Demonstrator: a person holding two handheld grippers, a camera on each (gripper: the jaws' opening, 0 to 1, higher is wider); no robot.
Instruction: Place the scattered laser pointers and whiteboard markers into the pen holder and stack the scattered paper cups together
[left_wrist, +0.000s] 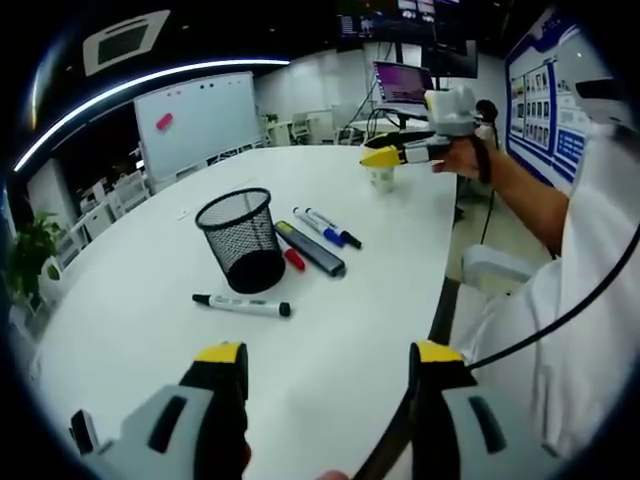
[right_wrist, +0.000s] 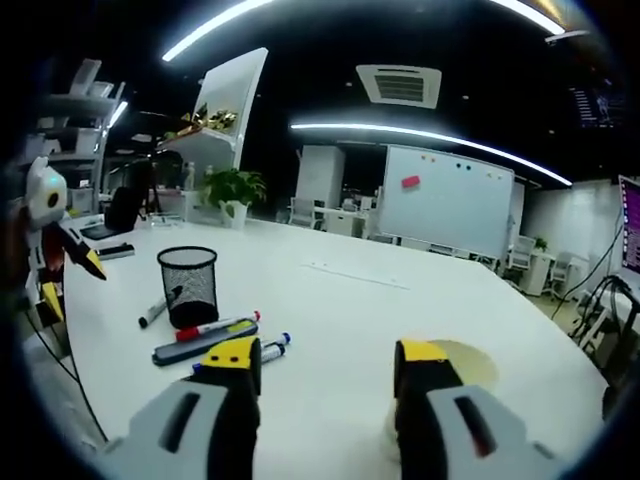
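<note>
The mesh pen holder (left_wrist: 240, 240) stands upright on the white bench (left_wrist: 130, 330). A black-capped marker (left_wrist: 242, 305) lies just in front of it; beside it lie a red marker (left_wrist: 293, 259), a dark laser pointer (left_wrist: 311, 249) and two blue markers (left_wrist: 326, 227). A paper cup (right_wrist: 455, 375) sits between the wide right tongs (right_wrist: 330, 365), touching the right-hand jaw. Left tongs (left_wrist: 328, 362) hang wide above bare bench

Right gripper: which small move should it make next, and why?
Probably ease the right gripper forward and close on the paper cup. Its jaws stand open, the cup's rim sits just beyond the right jaw, and the markers still lie beside the pen holder.
</note>
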